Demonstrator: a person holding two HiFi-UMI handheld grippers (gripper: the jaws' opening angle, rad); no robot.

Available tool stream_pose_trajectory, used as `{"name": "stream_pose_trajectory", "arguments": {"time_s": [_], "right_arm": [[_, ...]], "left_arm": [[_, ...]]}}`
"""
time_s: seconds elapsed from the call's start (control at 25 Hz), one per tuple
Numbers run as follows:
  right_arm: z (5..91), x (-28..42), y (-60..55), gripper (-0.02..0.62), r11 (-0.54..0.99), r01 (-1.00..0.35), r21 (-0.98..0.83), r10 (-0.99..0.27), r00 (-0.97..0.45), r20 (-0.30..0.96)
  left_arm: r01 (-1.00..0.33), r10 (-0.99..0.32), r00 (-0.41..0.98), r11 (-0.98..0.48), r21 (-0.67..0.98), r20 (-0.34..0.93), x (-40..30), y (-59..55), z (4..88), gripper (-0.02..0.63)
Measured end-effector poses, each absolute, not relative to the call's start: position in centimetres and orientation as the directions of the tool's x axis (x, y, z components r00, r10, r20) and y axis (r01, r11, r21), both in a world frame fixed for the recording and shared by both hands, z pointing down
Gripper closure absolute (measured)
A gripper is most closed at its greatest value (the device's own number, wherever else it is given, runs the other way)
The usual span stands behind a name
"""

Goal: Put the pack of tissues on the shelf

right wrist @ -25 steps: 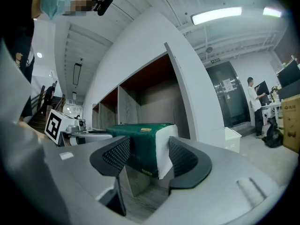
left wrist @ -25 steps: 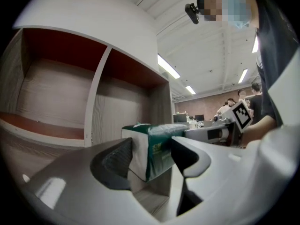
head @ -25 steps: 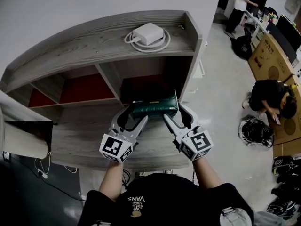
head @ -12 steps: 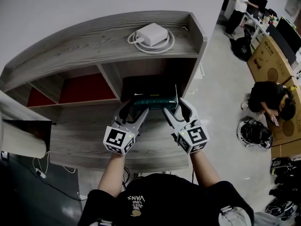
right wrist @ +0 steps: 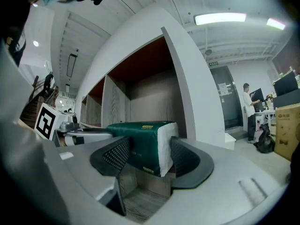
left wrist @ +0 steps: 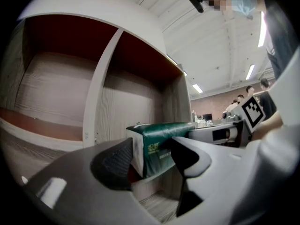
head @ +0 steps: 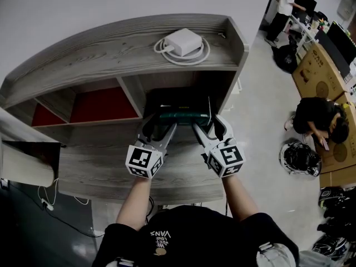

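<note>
A dark green pack of tissues (head: 183, 115) with white ends is held level at the mouth of the right-hand compartment of the grey wooden shelf (head: 100, 54). My left gripper (head: 157, 128) is shut on its left end, and the pack (left wrist: 157, 146) shows between those jaws. My right gripper (head: 207, 125) is shut on its right end, where the pack (right wrist: 143, 144) fills the gap between the jaws. The far half of the pack is hidden in the compartment's shadow.
A white power adapter (head: 182, 40) with a coiled cable lies on the shelf top. Red-backed compartments (head: 104, 104) lie to the left. A desk board (head: 111, 166) runs under my grippers. People and cardboard boxes (head: 320, 71) occupy the floor to the right.
Both grippers have carried the pack forward, further into the right-hand compartment; less of it shows from above now.
</note>
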State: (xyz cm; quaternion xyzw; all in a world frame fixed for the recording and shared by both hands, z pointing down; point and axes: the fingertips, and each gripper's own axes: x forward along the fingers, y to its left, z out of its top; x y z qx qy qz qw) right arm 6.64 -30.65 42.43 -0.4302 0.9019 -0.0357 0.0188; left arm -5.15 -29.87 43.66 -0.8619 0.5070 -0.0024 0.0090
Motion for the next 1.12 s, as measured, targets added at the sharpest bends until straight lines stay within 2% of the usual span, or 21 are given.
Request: {"name": "stream_pose_trajectory", "arguments": {"time_s": [0.8,0.92,0.96,1.04,1.12], "right_arm": [[42.2,8.5,-27.4,0.337,0.565,-0.819,-0.097,-0.825,-0.563,-0.048],[42.4,8.6,-26.9,0.339,0.558,-0.824,-0.097,-0.830,-0.556,-0.050],[42.3,8.5,-26.8,0.360,0.557,-0.826,-0.093,-0.831,-0.554,-0.052],[42.3,8.4,-26.6,0.487,0.554,-0.828,-0.085,-0.833,-0.551,-0.053],[42.4,8.2,-26.6,0.525,0.548,-0.833,-0.077,-0.836,-0.546,-0.046]], "left_arm": [[-0.899,-0.900,0.435,-0.436,0.031,-0.032,-6.9,-27.2,43.3,0.316],[-0.896,-0.897,0.442,-0.443,0.028,-0.020,-6.6,-26.5,43.8,0.335],[-0.893,-0.894,0.448,-0.449,0.028,-0.020,-6.4,-26.3,43.8,0.350],[-0.886,-0.886,0.462,-0.463,0.027,-0.023,-5.9,-25.9,43.8,0.378],[-0.881,-0.881,0.473,-0.473,0.020,-0.019,-5.3,-25.7,43.8,0.419]]}}
